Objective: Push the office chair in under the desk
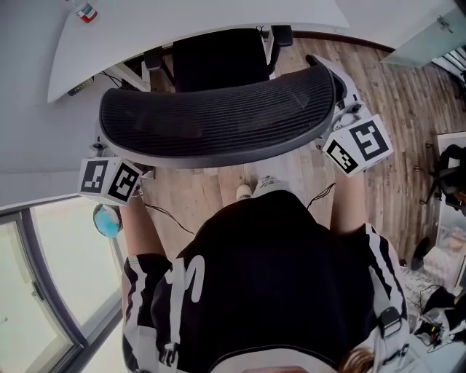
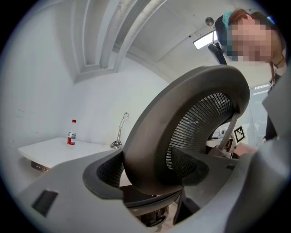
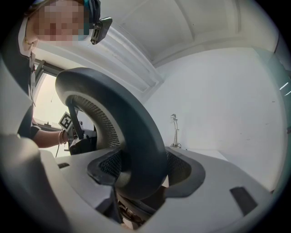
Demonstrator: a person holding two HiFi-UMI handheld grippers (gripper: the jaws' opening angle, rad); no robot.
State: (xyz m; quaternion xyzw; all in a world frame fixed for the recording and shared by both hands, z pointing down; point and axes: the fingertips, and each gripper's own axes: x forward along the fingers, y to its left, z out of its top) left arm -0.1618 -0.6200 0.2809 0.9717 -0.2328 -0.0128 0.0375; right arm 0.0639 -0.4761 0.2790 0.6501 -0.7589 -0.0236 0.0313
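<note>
Observed from the head view a black mesh-backed office chair [image 1: 218, 120] on a pale wood-plank floor [image 1: 393, 102], facing a white curved-edge desk [image 1: 182, 22]. Found its seat at the desk edge and its backrest well clear on the person's side. Could not read either gripper's jaws from that view, being covered by the backrest rim.

Confirmed in the left gripper view the left gripper [image 2: 150, 173] clamped on the grey rim at the backrest's left end, one pad pressed to each face. Confirmed likewise in the right gripper view the right gripper [image 3: 145, 173] clamped across the rim's right end.

Noted in both gripper views a chrome gooseneck fixture [image 2: 120, 132] on the desk, possibly a tap, not made out from the head view. Noted a small red-capped bottle [image 1: 85, 11] upright near the desk's left end, shown by the head and left gripper views only.

Recorded from the head view both forearms stretched forward, roughly parallel, one at each end of the backrest, with the marker cubes [image 1: 357, 146] turned upward
</note>
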